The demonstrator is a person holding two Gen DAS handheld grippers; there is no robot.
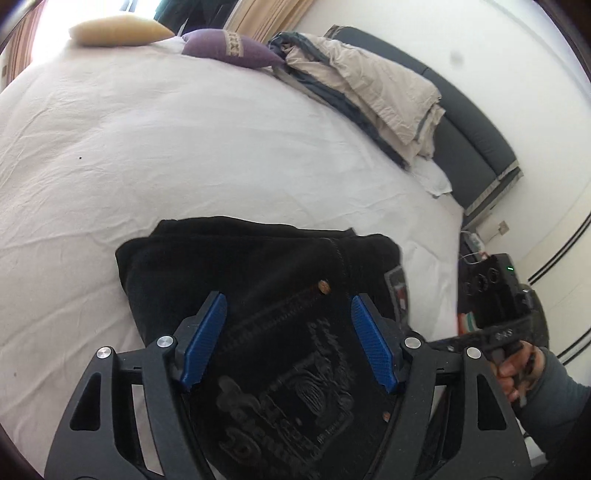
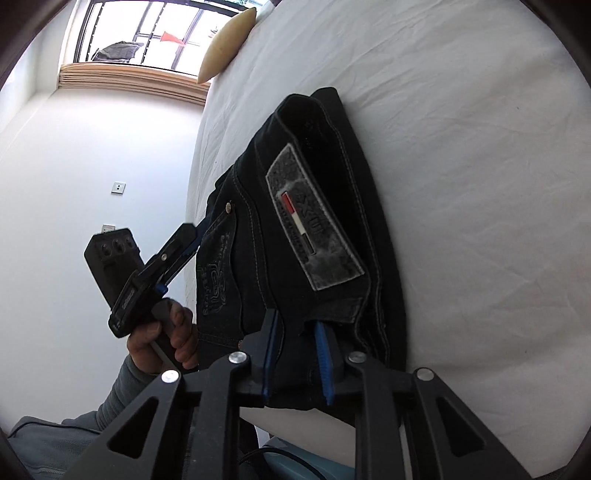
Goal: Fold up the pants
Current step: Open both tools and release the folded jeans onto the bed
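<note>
Black folded pants (image 1: 258, 266) lie on the white bed sheet (image 1: 184, 147) near its edge, back pocket with embroidery up. My left gripper (image 1: 288, 299) is open, its blue pads (image 1: 207, 332) spread just above the pocket. The pants also show in the right wrist view (image 2: 332, 206), with a grey waistband patch (image 2: 314, 218). My right gripper (image 2: 295, 323) is at the waistband end, its blue pads close together with dark cloth between them. The left gripper shows in the right wrist view (image 2: 192, 230), at the pants' pocket side.
A purple cushion (image 1: 229, 46), a yellow pillow (image 1: 118, 33) and a folded beige-and-grey blanket (image 1: 376, 92) lie at the far side of the bed. A dark headboard (image 1: 465, 136) runs along the right. A white wall and window (image 2: 147, 33) are to the left.
</note>
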